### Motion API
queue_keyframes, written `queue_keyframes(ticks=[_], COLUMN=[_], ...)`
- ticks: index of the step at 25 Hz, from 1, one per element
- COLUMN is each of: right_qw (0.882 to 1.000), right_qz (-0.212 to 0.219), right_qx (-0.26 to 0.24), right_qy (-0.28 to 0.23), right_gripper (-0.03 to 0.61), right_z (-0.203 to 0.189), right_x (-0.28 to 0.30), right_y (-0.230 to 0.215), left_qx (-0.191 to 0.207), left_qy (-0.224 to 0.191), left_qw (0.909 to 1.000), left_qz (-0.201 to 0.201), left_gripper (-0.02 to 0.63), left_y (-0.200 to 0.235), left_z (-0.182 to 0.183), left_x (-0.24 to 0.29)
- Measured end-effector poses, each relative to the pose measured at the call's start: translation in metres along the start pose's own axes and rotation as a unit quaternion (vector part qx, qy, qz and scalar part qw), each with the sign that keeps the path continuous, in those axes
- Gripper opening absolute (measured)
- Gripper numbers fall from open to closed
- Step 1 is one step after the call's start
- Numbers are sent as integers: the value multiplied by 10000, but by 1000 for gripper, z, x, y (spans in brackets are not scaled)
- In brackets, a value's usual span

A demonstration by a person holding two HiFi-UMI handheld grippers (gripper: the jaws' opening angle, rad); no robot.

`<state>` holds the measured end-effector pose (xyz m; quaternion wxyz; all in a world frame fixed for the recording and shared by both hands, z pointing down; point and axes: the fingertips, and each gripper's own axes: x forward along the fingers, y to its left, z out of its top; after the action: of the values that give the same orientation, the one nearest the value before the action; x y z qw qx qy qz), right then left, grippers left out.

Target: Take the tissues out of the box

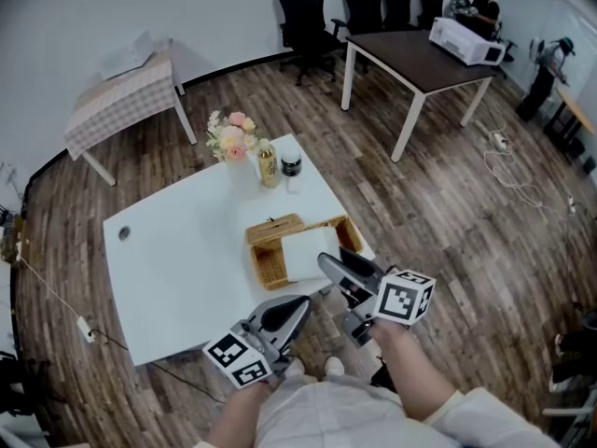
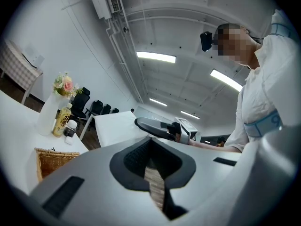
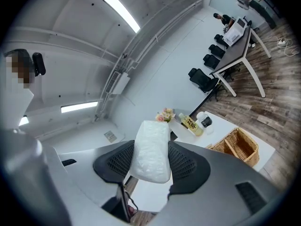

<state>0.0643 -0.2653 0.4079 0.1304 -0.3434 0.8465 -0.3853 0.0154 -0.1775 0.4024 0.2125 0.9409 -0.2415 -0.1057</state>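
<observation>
A wicker box (image 1: 275, 229) stands near the front right of the white table (image 1: 177, 259). My right gripper (image 1: 333, 261) is just over the box's front edge, shut on a white tissue pack (image 1: 306, 250) that is raised above the box. In the right gripper view the tissue pack (image 3: 151, 147) stands pinched between both pads, with the box (image 3: 237, 147) lower right. My left gripper (image 1: 284, 314) hovers at the table's front edge, apart from the box, jaws together and empty. In the left gripper view the box (image 2: 52, 160) is at lower left and the right gripper (image 2: 157, 126) is ahead.
At the table's back edge stand a flower vase (image 1: 231, 143), a yellow-labelled bottle (image 1: 269, 164) and a small dark-capped jar (image 1: 291, 164). A brown table (image 1: 420, 59) with office chairs (image 1: 303, 12) is farther back, a checked-cloth table (image 1: 126, 91) at left. Cables lie on the wooden floor.
</observation>
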Motion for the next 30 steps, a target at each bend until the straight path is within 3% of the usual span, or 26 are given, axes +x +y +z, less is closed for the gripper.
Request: queue_keyframes(ticks=[9,30], right_qw=[9987,9978], right_qz=[145,194], right_qx=[466,598], right_qy=[-171,-230], right_gripper=[238,238], right_z=[1,2], right_x=[-3,-6], right_y=[-4,-6], left_qx=[-2,-46], left_qy=[61,85], left_qw=[10000,9999], left_qz=[-55,-43], left_gripper=[2,2], left_y=[-2,-6], left_z=[-1,-7], left_x=[4,3])
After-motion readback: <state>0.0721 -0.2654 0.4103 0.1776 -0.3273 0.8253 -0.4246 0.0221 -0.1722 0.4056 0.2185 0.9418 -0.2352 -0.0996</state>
